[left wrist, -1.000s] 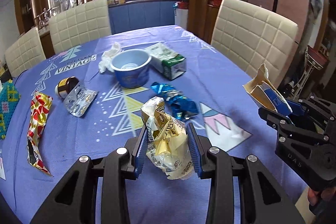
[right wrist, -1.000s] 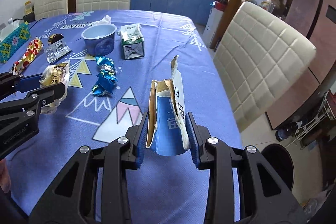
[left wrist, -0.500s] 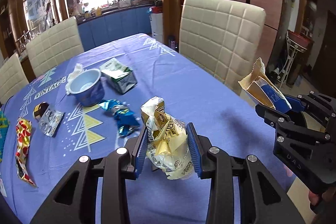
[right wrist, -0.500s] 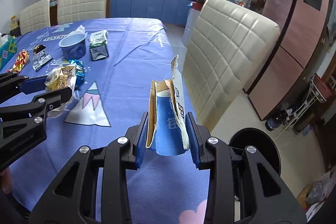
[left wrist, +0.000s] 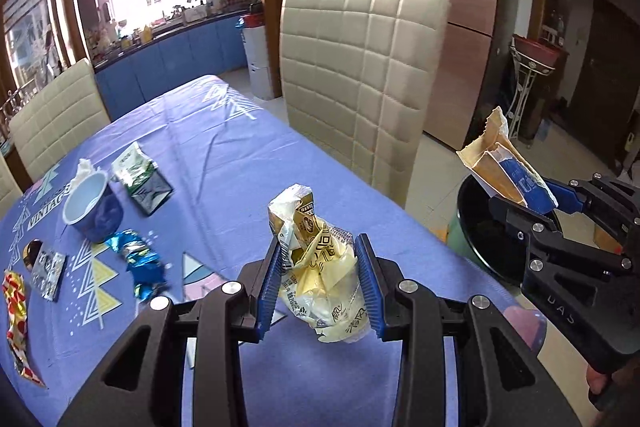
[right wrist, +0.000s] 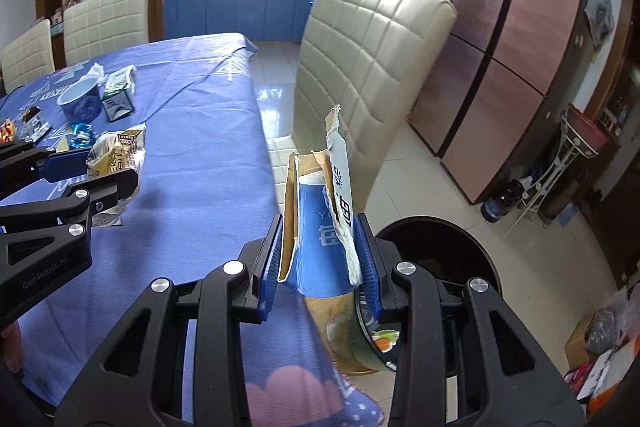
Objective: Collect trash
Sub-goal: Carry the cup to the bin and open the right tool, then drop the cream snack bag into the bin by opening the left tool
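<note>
Now I'm mid-carry: my right gripper (right wrist: 319,259) is clamped on the torn blue-and-brown paper packet (right wrist: 320,223) beside the round black bin (right wrist: 460,247); my left gripper (left wrist: 319,283) pinches the crumpled yellow plastic wrapper (left wrist: 320,267) over the table. Next, I judge, move above the bin's mouth and let go.
</note>
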### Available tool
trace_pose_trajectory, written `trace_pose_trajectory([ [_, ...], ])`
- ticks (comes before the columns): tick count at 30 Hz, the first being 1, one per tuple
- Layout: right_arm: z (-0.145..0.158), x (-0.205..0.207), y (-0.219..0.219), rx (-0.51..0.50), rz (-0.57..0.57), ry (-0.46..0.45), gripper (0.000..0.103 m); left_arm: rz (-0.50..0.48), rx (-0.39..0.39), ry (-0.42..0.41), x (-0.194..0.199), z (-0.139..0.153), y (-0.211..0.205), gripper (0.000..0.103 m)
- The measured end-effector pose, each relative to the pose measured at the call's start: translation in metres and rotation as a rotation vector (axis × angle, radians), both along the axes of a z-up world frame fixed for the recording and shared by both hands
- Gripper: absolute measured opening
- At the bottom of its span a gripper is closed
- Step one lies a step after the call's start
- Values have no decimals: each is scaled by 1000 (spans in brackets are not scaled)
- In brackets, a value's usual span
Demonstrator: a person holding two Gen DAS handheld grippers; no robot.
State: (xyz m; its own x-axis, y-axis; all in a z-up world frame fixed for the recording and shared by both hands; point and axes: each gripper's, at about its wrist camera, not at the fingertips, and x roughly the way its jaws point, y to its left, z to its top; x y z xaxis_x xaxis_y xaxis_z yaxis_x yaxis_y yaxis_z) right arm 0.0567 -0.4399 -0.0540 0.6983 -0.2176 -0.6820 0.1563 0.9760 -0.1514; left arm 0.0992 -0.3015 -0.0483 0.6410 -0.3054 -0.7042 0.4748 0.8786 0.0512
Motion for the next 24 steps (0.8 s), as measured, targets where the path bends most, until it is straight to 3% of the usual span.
trace_pose_trajectory([
  [16,-17,-8,-83,18,-172,10,41,-130,32,-2,1,-6,-81,35],
  [18,-19,-9,-89,6,-190,15,51,-144,33,1,1,-6,-88,35],
  [19,-19,-10,-91,-11,-201,10,79,-151,34,3,1,-7,-92,35],
  [20,-18,-14,-93,-39,-213,-17,97,-157,36,3,2,-7,-97,35],
  [24,-19,-20,-101,-113,-245,-35,98,-183,38,7,2,-8,-115,36],
])
